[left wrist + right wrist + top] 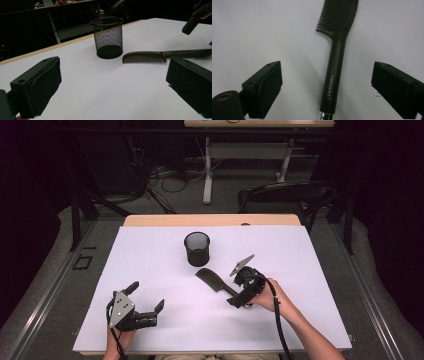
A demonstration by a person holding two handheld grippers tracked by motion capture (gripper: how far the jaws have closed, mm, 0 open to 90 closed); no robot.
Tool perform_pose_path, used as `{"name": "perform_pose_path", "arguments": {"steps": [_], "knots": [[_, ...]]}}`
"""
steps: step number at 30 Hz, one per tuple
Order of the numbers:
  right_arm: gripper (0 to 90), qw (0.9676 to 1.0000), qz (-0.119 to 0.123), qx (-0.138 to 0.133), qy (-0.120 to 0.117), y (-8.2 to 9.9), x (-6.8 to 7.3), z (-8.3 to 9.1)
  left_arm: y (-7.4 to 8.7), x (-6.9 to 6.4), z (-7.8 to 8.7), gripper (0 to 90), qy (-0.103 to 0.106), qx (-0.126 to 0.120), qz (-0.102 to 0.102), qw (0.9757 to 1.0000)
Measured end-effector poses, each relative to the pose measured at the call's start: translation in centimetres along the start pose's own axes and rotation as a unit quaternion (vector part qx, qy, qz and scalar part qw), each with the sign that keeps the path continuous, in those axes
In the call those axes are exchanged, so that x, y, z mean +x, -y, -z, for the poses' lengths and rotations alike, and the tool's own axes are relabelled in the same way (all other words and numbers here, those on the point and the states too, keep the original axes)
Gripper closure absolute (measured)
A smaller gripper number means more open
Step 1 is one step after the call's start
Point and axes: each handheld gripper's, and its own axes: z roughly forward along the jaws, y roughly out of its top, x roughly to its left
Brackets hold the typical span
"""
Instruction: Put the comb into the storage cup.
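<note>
Hovering wide open, the right hand-held gripper (327, 87) straddles the comb (337, 52) lying flat on the counter (150, 270) beside the cup (197, 248); it should drop squarely before pinching the handle.

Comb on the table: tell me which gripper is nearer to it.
Right. The right gripper sits over the comb handle, jaws open on either side of it. The left gripper rests far off near the table's front-left edge, also open.
</note>
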Motion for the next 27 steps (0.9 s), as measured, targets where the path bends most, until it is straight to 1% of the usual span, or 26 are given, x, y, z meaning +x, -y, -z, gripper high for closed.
{"name": "perform_pose_path", "arguments": {"steps": [1, 2, 3, 5, 7, 10, 12, 17, 19, 22, 23, 24, 26, 27], "knots": [[6.0, 1.0000, 0.000, 0.002, 0.002, -0.1, -0.1, -0.1, 0.0, 0.0, 0.0, 0.0, 0.000, 0.000, 0.000, 1.0000], [4.2, 0.9999, -0.008, 0.009, 0.002, -0.1, -0.2, -0.2, 0.0, 0.0, 0.0, 0.0, -0.001, 0.000, 0.000, 1.0000], [3.8, 0.9999, -0.013, 0.009, 0.000, -0.2, -0.2, -0.3, 0.0, 0.0, 0.0, 0.0, 0.000, 0.000, 0.001, 1.0000], [2.7, 0.9997, -0.018, 0.014, 0.002, -0.3, -0.3, -0.5, 0.0, 0.0, 0.0, 0.0, -0.001, 0.000, 0.001, 1.0000], [2.8, 0.9997, -0.017, 0.016, 0.007, -0.5, -0.3, -0.7, 0.0, 0.0, 0.0, 0.0, 0.000, 0.000, 0.001, 1.0000], [2.5, 0.9997, -0.017, 0.019, 0.006, -0.8, -0.3, -0.9, 0.0, 0.0, 0.0, 0.0, 0.000, -0.001, 0.000, 1.0000], [1.3, 0.9994, -0.022, 0.026, 0.007, -1.0, -0.3, -1.2, 0.0, 0.1, 0.0, 0.0, -0.001, -0.001, 0.000, 1.0000], [0.5, 0.9991, -0.027, 0.030, 0.012, -1.6, -0.5, -1.7, 0.0, 0.1, 0.0, 0.0, 0.000, 0.000, 0.000, 1.0000], [4.4, 0.9991, -0.024, 0.029, 0.017, -1.8, -0.4, -1.9, 0.0, 0.0, 0.0, 0.0, 0.000, -0.001, 0.001, 1.0000], [14.3, 0.9989, -0.025, 0.034, 0.019, -2.2, -0.4, -2.1, 0.0, 0.0, 0.0, 0.0, 0.000, -0.001, 0.002, 1.0000], [15.4, 0.9988, -0.024, 0.039, 0.016, -2.3, -0.5, -2.2, 0.0, 0.0, 0.0, 0.0, 0.001, -0.001, 0.002, 1.0000], [17.4, 0.9987, -0.024, 0.039, 0.019, -2.4, -0.5, -2.3, 0.0, 0.0, 0.0, 0.0, 0.000, -0.001, 0.000, 1.0000], [26.7, 0.9984, -0.027, 0.043, 0.024, -2.7, -0.5, -2.4, 0.0, 0.1, 0.0, 0.0, 0.000, 0.000, 0.001, 1.0000], [31.8, 0.9983, -0.027, 0.047, 0.022, -2.8, -0.6, -2.6, 0.0, 0.1, 0.0, 0.0, 0.000, 0.000, 0.003, 1.0000]]}}
